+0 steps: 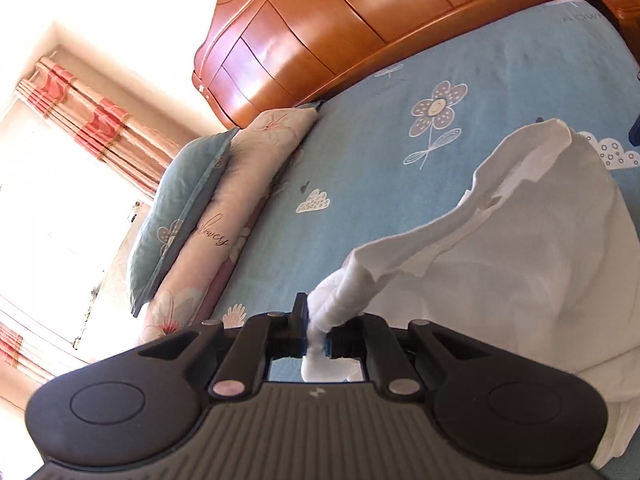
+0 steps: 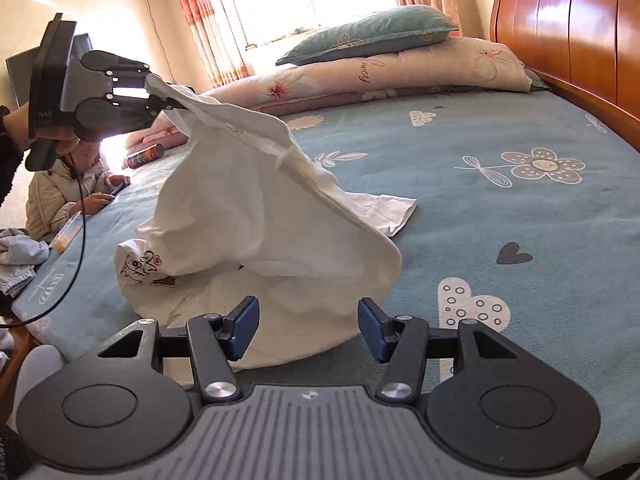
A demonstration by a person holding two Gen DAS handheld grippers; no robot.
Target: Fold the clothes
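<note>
The left gripper point(image 1: 316, 334) is clamped on a bunched corner of the white T-shirt point(image 1: 520, 264), holding it raised above the blue floral bedsheet point(image 1: 360, 160). The right gripper point(image 2: 308, 328) has its jaws apart, with nothing between the blue pads point(image 2: 244, 326); it sits low, just in front of the shirt's heaped lower part point(image 2: 280, 264).

The main risk, as I judge it, is that only 1 point of the shirt is held. The cloth hangs as a tent from that single pinch, so if it is lifted further the rest may drag, twist, or roll into a tighter heap instead of spreading flat. The pinch also looks narrow, and a tug could pull the fabric free. If the right gripper closes on the nearest bulge it could catch 2 layers at once and lock in a crooked fold.

The shirt is thin, white and heavily creased. A seamed edge, possibly a collar or sleeve hem, runs down from the held corner, though the folds make that hard to tell. One flat portion point(image 2: 384, 208) lies spread on the sheet behind, and a small cartoon print point(image 2: 144, 266) shows low on the side nearest the bed's edge.
</note>
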